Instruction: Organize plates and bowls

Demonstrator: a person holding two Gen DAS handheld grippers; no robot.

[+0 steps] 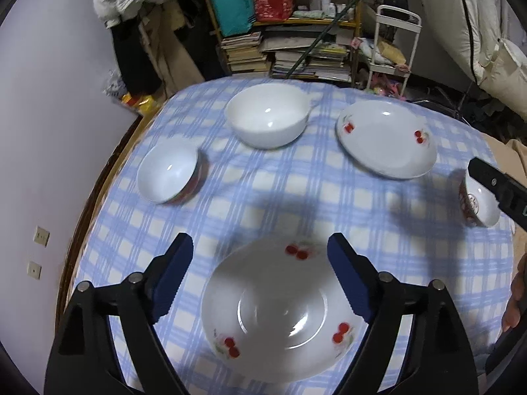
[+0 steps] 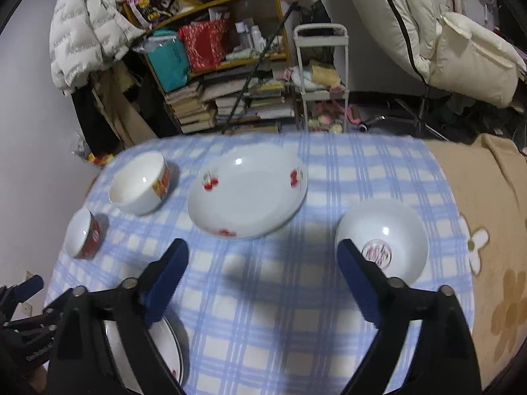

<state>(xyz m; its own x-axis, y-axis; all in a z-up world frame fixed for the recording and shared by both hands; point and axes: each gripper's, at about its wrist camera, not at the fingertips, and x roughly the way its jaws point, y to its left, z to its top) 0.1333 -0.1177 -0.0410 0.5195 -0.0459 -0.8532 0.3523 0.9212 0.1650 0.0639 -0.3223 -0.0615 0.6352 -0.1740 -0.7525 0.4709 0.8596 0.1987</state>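
Tongs on both sides gape wide and empty: left tongs [image 1: 260, 250] above a cherry plate [image 1: 280, 316], right tongs [image 2: 263, 256] over the checked table [image 2: 280, 312]. Bowls stand apart around them.

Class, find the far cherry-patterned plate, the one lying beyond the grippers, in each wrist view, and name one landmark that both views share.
Left wrist view: the far cherry plate lies upper right, right of the large white bowl.
Right wrist view: the same plate lies at centre, right of that bowl.
Shared landmark: the white trolley behind the table.
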